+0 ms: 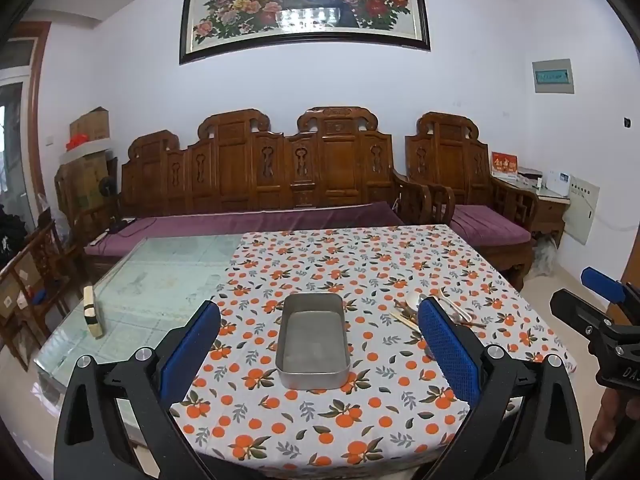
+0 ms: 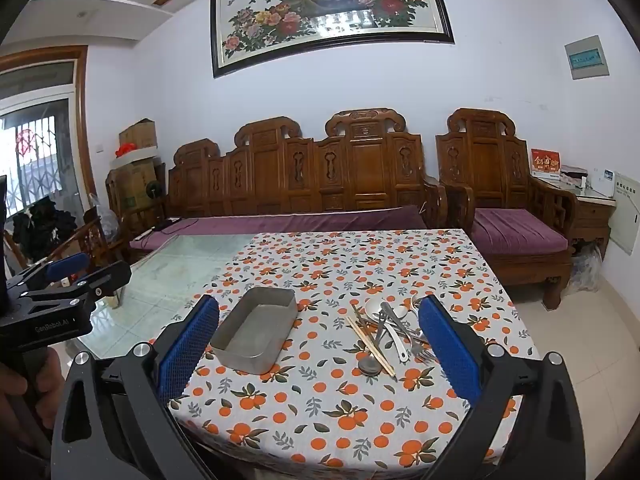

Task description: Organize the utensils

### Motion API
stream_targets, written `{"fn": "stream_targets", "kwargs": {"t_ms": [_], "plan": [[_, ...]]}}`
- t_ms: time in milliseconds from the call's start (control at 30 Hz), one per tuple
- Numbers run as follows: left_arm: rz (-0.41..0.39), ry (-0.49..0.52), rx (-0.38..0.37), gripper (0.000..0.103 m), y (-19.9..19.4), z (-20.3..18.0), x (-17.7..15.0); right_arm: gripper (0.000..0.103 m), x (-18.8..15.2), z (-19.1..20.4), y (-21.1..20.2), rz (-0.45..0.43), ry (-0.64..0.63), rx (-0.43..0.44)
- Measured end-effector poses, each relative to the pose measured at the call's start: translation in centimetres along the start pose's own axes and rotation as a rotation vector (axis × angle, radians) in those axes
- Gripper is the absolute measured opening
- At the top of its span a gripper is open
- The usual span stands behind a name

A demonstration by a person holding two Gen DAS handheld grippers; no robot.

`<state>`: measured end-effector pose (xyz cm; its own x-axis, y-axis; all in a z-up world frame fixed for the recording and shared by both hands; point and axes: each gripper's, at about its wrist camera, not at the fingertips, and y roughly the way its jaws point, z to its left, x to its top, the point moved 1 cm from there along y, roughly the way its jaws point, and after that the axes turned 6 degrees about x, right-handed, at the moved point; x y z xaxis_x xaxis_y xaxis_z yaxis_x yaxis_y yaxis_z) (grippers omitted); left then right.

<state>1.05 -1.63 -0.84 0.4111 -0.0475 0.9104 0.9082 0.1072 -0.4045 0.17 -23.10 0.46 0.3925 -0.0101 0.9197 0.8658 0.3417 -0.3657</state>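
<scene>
utensils (image 2: 384,330) lie in a tangled heap on the table, to the right of the metal tray (image 2: 256,330), near it but apart. the heap is hard to sort out: a pair of pale wooden chopsticks (image 2: 370,344), a white ceramic spoon (image 2: 380,308), a fork (image 2: 420,350) with its tines toward the camera and thin steel handles cross one another, and a dark round piece at the near end cannot be identified. in the left wrist view the blue pad of the left tool (image 1: 320,344) covers most of the heap, leaving only a spoon bowl and some ends showing. the right tool (image 2: 320,340) hides the right edge of the pile in its own view.

table (image 2: 168,280) is glass-topped, its left part bare and greenish; an orange-fruit tablecloth (image 2: 340,412) covers the rest. a small pale block (image 1: 93,314) stands on the glass, cut off from clear reading. behind it stands a carved wooden bench (image 2: 320,172) with purple cushions, a matching armchair (image 2: 500,184), stacked cardboard boxes in the corner and a framed peacock painting (image 2: 332,8) on the white wall.

tray is rectangular with rounded corners, dull grey metal, shallow, and has nothing in it. both tools have black frames and textured blue pads; each stands wide apart with nothing between the pads, hovering at the near table edge.
</scene>
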Motion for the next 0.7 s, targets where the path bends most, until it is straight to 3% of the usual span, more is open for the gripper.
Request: {"fn": "stream_targets", "kwargs": {"t_ms": [700], "plan": [[-0.005,0.0,-0.009,0.095,-0.9,0.9,0.7,0.1,-0.1,0.0,-0.1,-0.001,0.0,0.001]]}}
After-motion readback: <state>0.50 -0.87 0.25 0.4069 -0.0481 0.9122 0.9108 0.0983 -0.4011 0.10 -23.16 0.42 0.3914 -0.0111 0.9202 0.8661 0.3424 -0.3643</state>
